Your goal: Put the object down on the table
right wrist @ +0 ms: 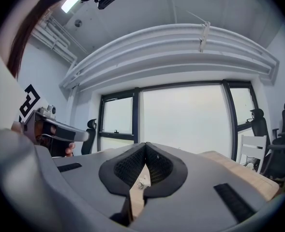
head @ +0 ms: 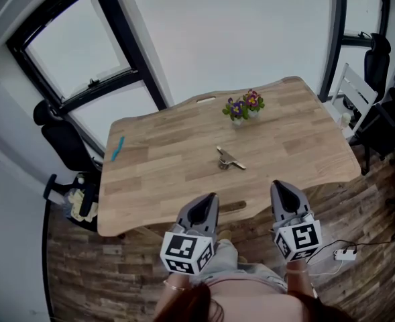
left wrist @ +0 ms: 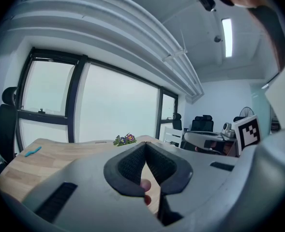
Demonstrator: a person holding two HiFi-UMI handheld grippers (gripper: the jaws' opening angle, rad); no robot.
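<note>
A small shiny metal object (head: 229, 159) lies alone near the middle of the wooden table (head: 298, 133). Both grippers hang over the table's front edge, short of the object. My left gripper (head: 210, 198) is shut and holds nothing; in the left gripper view its jaws (left wrist: 145, 146) meet at the tip. My right gripper (head: 277, 185) is shut and empty as well, its jaws (right wrist: 145, 145) touching. Through the slit below the right jaws a bit of the metal object (right wrist: 143, 183) shows on the tabletop.
A small pot of flowers (head: 244, 106) stands at the table's far side. A blue item (head: 117, 147) lies near the left edge. A black office chair (head: 66, 143) is left of the table, a white chair (head: 357, 96) right. A power strip (head: 345, 253) lies on the floor.
</note>
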